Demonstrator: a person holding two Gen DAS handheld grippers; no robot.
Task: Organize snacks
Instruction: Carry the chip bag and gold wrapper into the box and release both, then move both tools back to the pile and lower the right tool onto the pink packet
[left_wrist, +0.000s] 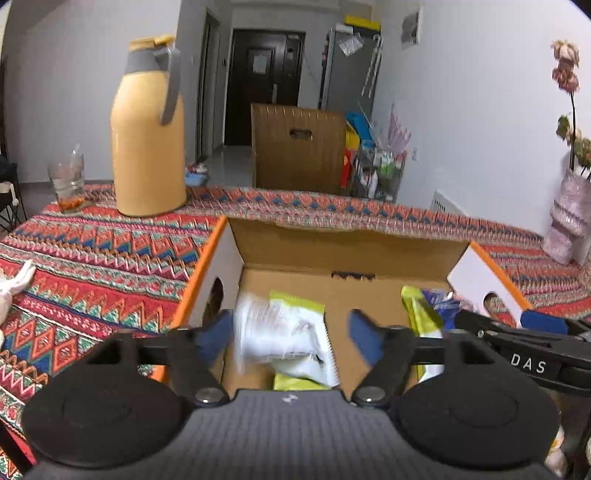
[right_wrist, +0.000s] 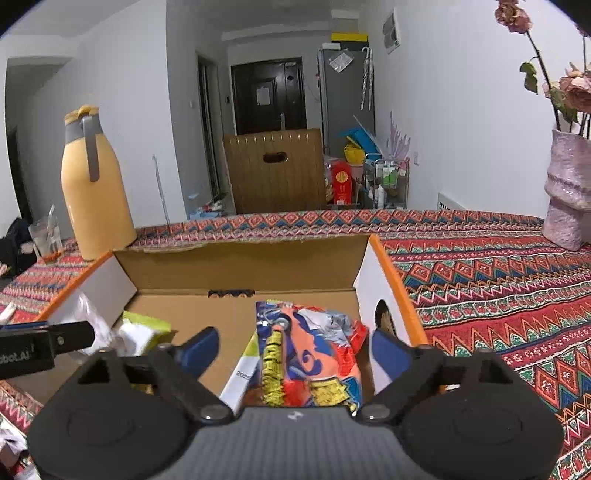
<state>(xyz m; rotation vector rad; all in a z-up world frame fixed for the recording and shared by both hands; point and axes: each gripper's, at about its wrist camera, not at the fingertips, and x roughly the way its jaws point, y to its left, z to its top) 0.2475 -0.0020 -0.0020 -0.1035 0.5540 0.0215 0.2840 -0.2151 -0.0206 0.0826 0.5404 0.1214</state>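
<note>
Left hand-held gripper (left_wrist: 291, 334): jaws apart, blurred white snack packet (left_wrist: 284, 336) between, seemingly loose.
Right hand-held gripper (right_wrist: 293, 354): spread wide over orange-blue snack bag (right_wrist: 314, 354).
Cardboard box (right_wrist: 236, 266): on the desk (right_wrist: 498, 288).

place: home | signs: entrance door (left_wrist: 264, 85); fridge (right_wrist: 345, 92); tablecloth (right_wrist: 498, 280); flower vase (right_wrist: 567, 195)

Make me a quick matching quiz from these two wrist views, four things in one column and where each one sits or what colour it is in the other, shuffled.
1. thermos jug
2. white and lime snack packet
3. orange and blue snack bag
4. vase of flowers

A. between the right gripper's open jaws
B. yellow with a grey handle
C. pink, at the table's right edge
D. between the left gripper's open jaws

Pairs: 1-B, 2-D, 3-A, 4-C
</note>
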